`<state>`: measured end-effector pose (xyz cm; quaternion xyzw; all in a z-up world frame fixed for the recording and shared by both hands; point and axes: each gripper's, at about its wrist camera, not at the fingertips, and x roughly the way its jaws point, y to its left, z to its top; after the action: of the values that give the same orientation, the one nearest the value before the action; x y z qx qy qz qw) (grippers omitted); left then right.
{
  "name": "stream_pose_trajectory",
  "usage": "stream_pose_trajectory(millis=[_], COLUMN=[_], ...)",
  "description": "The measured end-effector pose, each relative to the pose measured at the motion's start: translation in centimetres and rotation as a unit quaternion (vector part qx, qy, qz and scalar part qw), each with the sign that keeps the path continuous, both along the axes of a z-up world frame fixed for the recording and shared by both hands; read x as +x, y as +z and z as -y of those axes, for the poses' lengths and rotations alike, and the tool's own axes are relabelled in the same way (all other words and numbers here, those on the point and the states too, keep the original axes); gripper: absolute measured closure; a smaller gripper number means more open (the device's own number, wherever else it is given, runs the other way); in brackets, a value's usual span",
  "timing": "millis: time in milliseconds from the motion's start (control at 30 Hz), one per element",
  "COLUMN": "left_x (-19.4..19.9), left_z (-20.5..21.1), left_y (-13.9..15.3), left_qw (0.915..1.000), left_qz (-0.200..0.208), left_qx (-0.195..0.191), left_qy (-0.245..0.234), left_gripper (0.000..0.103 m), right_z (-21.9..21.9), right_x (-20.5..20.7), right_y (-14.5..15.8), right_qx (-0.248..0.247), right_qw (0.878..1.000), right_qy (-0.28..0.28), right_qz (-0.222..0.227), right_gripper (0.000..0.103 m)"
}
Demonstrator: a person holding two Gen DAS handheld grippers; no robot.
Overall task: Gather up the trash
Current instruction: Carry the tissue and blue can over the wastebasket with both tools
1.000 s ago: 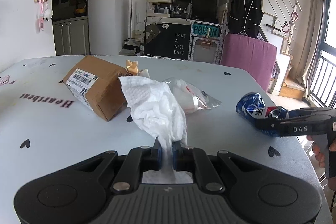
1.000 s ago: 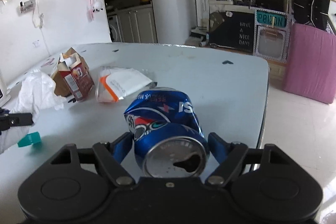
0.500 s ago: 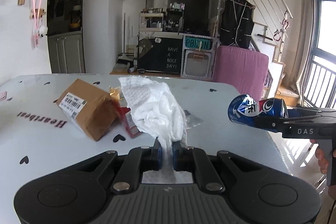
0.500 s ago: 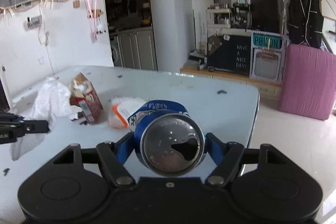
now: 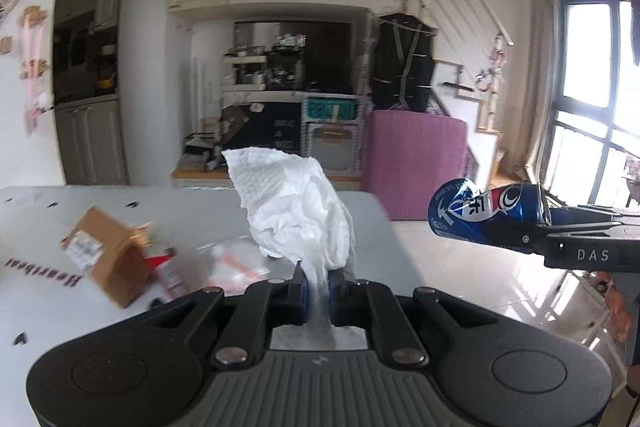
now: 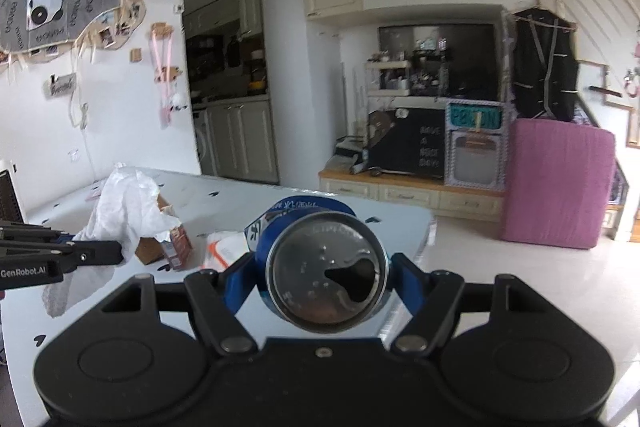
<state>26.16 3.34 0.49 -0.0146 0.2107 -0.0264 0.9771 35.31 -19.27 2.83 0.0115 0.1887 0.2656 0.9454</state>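
Cardboard box [image 5: 105, 261] and plastic bag [image 5: 232, 264] lie on table [image 5: 48, 311].

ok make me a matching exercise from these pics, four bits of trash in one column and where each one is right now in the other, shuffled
Things:
1. white tissue
2. blue can
3. brown cardboard box
4. clear plastic bag

Places:
A. lying flat on the table, nearer the far edge than the red carton
B. clamped in the right gripper, off the table
C. pinched in the left gripper, off the table
D. standing on the table, just left of the red carton in the left wrist view

Pairs: 1-C, 2-B, 3-D, 4-A
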Motion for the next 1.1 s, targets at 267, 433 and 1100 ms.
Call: stream_pose_trajectory(millis=[267, 433, 1100], left_x=[1.8, 3.1, 10.0], left_z=[9.6, 16.0, 30.7], left_y=[0.0, -1.9, -24.0], left_qw=[0.9974, 0.9929, 0.9646], left_qz=[-0.002, -0.020, -0.225], left_qx=[0.000, -0.003, -0.022], left_qy=[-0.073, -0.118, -0.136], left_gripper=[0.093, 0.093, 0.093], right_z=[8.6, 14.3, 27.1], right_x=[-2.3, -3.3, -2.3], right_y=[0.5, -1.0, -20.3], right_qx=[0.001, -0.003, 0.026], right_qw=[0.998, 0.995, 0.968], right_qy=[-0.057, -0.095, -0.157], right_qz=[0.004, -0.010, -0.194], right_gripper=[0.031, 0.031, 0.032])
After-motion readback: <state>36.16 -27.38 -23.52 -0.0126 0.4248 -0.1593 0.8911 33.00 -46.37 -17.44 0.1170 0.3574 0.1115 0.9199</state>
